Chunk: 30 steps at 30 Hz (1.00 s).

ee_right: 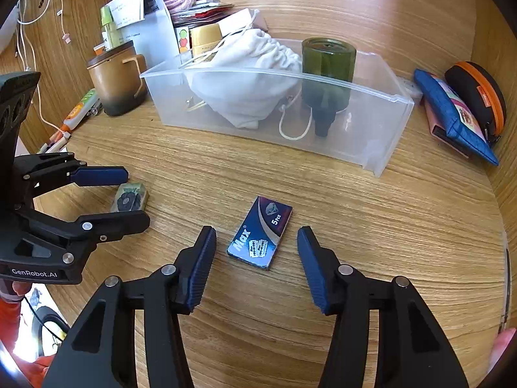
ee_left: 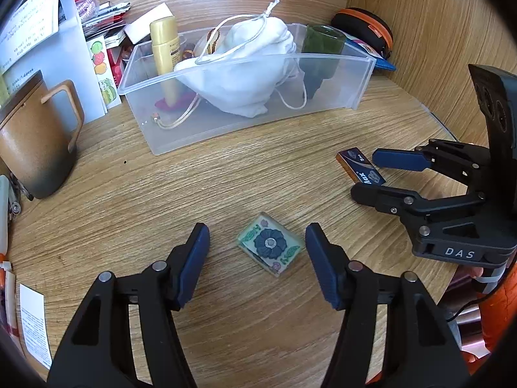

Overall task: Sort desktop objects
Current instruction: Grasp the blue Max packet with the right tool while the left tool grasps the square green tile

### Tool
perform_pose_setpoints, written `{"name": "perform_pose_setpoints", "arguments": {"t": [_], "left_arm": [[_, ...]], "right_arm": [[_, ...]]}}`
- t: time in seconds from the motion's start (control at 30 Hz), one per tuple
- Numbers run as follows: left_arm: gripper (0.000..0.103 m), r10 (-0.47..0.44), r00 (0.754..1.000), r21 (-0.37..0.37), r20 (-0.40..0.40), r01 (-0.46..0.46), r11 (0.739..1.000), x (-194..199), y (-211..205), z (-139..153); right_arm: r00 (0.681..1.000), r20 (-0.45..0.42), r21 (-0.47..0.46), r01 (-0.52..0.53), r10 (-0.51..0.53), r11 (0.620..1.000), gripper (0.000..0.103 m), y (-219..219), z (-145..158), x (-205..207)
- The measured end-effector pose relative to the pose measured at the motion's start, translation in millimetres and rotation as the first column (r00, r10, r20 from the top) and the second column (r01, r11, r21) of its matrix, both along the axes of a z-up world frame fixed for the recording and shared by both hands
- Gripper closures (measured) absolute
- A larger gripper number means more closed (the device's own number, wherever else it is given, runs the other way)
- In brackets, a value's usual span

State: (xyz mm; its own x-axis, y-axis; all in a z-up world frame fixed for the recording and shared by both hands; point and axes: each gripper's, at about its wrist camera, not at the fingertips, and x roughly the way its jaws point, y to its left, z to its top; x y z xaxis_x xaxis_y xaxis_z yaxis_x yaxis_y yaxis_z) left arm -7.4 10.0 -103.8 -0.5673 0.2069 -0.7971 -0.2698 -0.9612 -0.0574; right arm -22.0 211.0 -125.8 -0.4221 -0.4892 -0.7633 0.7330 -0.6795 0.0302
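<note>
A: Start with the left wrist view. What lies on the bench?

B: One square tile with a dark flower on it, flat on the wood, between the two blue pads of the left gripper. The jaws stand apart, and neither pad touches the tile. One clear bin sits behind it, holding one white bag, one gold bottle and one green bottle. One brown mug stands at the left, and one black case with an orange zip is in the far right corner.

A: Is the other tool visible there?

B: Yes, the right gripper comes in from the right, its two fingers on either side of one small blue box. I count no contact from this angle.

A: And the right wrist view?

B: The same box lies flat on the bench, marked "Max" and "5 pcs", between the right gripper's pads. The jaws are apart with a gap on both sides of the box. The left gripper reaches in from the left with the tile between its two fingers.

A: Behind that?

B: The one bin again, with the bag and green bottle inside; the mug is left of it. At the right lie one blue pouch and the one black case. Two pens lie near the mug.
</note>
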Motion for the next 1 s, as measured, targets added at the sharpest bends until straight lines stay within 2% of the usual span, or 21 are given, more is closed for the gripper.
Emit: {"name": "perform_pose_setpoints", "arguments": {"t": [0.2,0.47,0.63,0.7,1.0], "left_arm": [[0.043,-0.01,1.0,-0.043,-0.014,0.009,0.999,0,3,-2],[0.05,-0.033,0.999,-0.042,-0.023,0.032,0.999,2,4,-3],[0.06,-0.045,0.999,-0.042,-0.03,0.044,0.998,4,6,-2],[0.063,-0.05,0.998,-0.042,-0.034,0.048,0.998,5,7,-2],[0.063,-0.012,0.999,-0.027,-0.035,0.011,1.0,5,8,-2]], "right_arm": [[1.0,-0.03,0.009,0.002,-0.002,1.0,0.055,-2,-1,4],[0.998,-0.055,0.005,-0.01,0.01,1.0,0.071,-5,-1,9],[0.998,-0.063,0.002,-0.012,0.012,1.0,0.075,-6,-1,11],[0.998,-0.065,0.002,-0.011,0.011,1.0,0.075,-6,-2,12],[0.999,-0.042,-0.009,-0.002,0.002,1.0,0.077,-6,-1,10]]}}
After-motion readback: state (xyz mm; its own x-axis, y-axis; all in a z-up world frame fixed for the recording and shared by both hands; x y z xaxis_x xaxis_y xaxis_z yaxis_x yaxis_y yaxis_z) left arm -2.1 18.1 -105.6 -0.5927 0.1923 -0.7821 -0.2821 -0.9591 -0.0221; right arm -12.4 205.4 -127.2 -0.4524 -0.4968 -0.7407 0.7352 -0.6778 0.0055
